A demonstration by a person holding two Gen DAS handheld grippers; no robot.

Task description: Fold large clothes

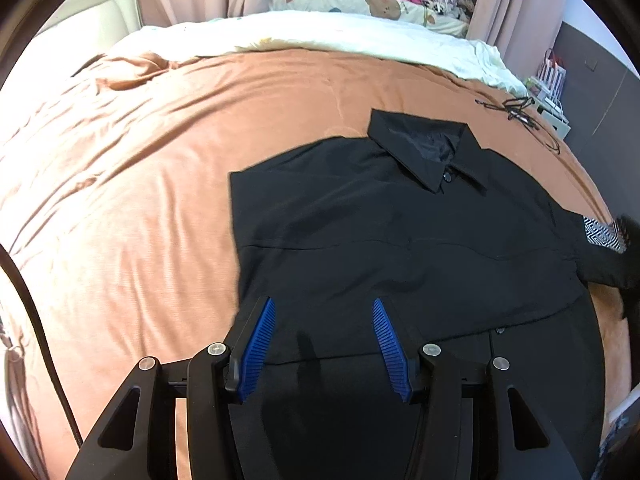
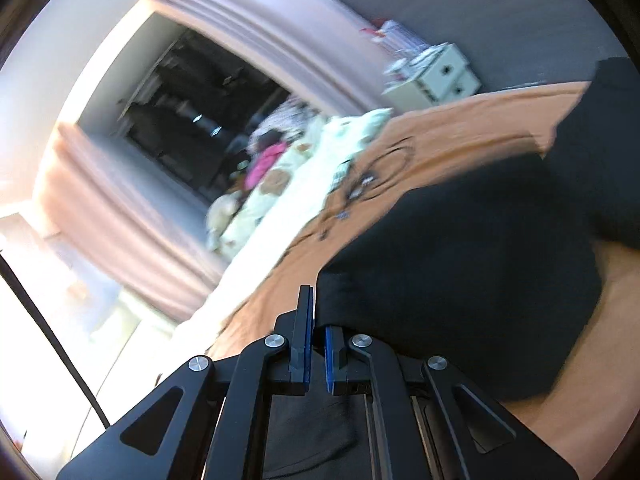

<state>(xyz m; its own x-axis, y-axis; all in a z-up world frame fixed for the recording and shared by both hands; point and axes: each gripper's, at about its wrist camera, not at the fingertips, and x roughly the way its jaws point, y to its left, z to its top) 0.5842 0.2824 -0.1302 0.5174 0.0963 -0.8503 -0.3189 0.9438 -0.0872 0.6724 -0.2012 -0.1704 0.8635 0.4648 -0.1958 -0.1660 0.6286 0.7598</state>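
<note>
A large black collared shirt (image 1: 400, 232) lies front up on the orange bedsheet (image 1: 140, 200), its collar (image 1: 424, 152) toward the far side. Its left edge runs straight, as if folded in. My left gripper (image 1: 323, 302) hovers over the shirt's lower part, open, with nothing between its blue pads (image 1: 260, 344). At the far right a sleeve with a zigzag patch (image 1: 602, 236) rises off the bed. In the blurred, tilted right wrist view my right gripper (image 2: 316, 300) is shut on black shirt fabric (image 2: 460, 272), which drapes over and hides its right finger.
A cream duvet (image 1: 340, 36) and pillows with plush toys (image 1: 384, 4) line the bed's far side. A black cable (image 1: 520, 110) lies near the far right corner, beside a white nightstand (image 1: 556, 116). Pink curtains hang behind. Bare sheet spreads to the left.
</note>
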